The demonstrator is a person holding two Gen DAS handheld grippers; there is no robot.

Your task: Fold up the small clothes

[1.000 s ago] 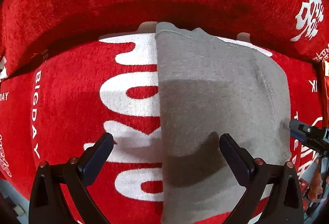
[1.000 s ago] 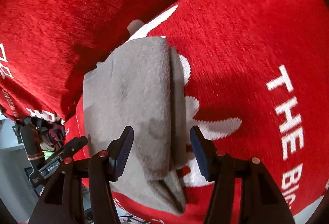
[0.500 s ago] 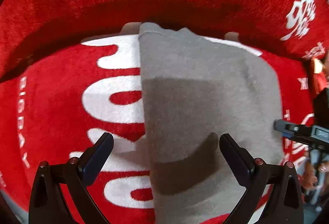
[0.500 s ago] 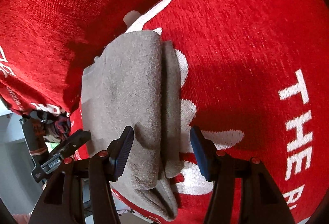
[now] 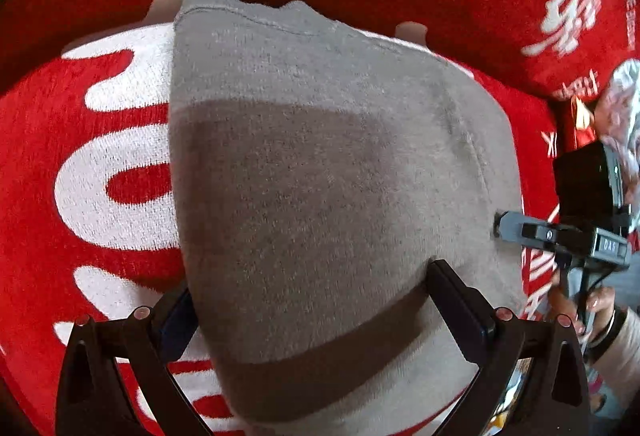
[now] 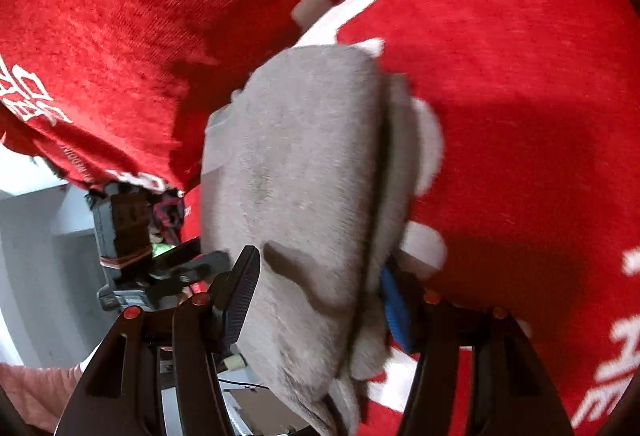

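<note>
Fingers [image 6: 244,292] of both grippers straddle the folded grey garment [image 5: 320,175]; red blanket [image 5: 60,139] beneath.

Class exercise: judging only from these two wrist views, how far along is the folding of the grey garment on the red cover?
Done: the grey garment already lies folded lengthwise on the red cover, its layers stacked along one edge.

In hand: the left gripper and right gripper both straddle its near end, jaws open, nothing pinched.

Left: grasping that end and, probably, folding it toward the far end.
</note>
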